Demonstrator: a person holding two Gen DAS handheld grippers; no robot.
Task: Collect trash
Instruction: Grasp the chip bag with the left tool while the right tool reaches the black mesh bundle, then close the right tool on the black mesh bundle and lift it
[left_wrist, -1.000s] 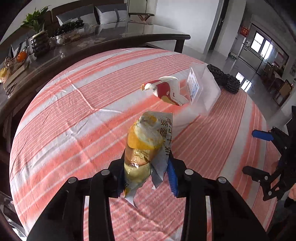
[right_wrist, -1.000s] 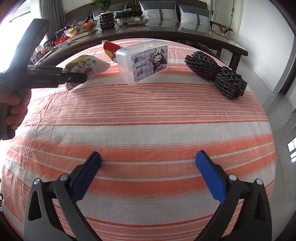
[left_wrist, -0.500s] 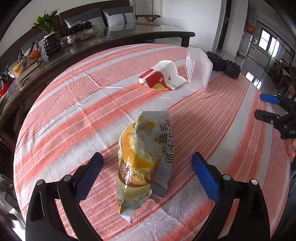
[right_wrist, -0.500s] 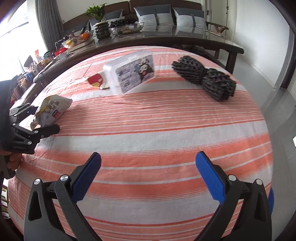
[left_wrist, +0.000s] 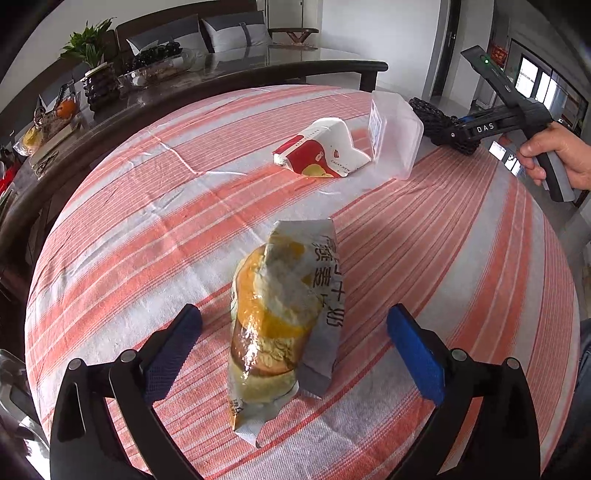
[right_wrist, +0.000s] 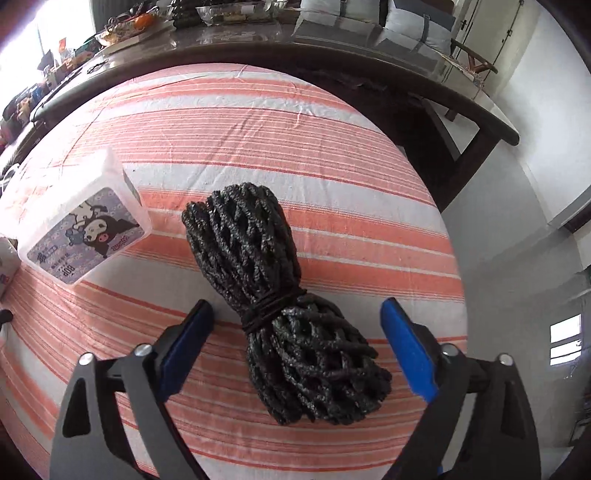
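Down on the orange-and-white striped tablecloth (left_wrist: 155, 229), the left gripper (left_wrist: 293, 343) hangs with its blue pads (left_wrist: 173, 347) spread as wide as they go, pointing steeply downward, and the snack wrapper (left_wrist: 280, 321) lies lengthwise in the gap between them, touching neither pad, its crumpled end nearest the camera. Farther off and a little right lies a red-and-white carton (left_wrist: 325, 153), flattened on its side, just beside a translucent plastic box (left_wrist: 397, 136) that stands tilted on its edge. Beyond that box, at the far right of the left wrist view, the person's right hand (left_wrist: 557, 155) grips the handle of the other tool, whose black body reaches over a bundle of black rope (left_wrist: 439, 122). Seen from the right wrist camera, the plastic box (right_wrist: 85, 229) sits at the left, its cartoon sticker facing up, well clear of the fingers. The right gripper (right_wrist: 295, 350) points steeply down over the rope bundle (right_wrist: 280, 302), which lies slantwise from far left to near right with its tied waist between the blue pads (right_wrist: 406, 347); the jaws are closing, yet a strip of cloth shows on each side of the rope, so the pads are not pressing it.
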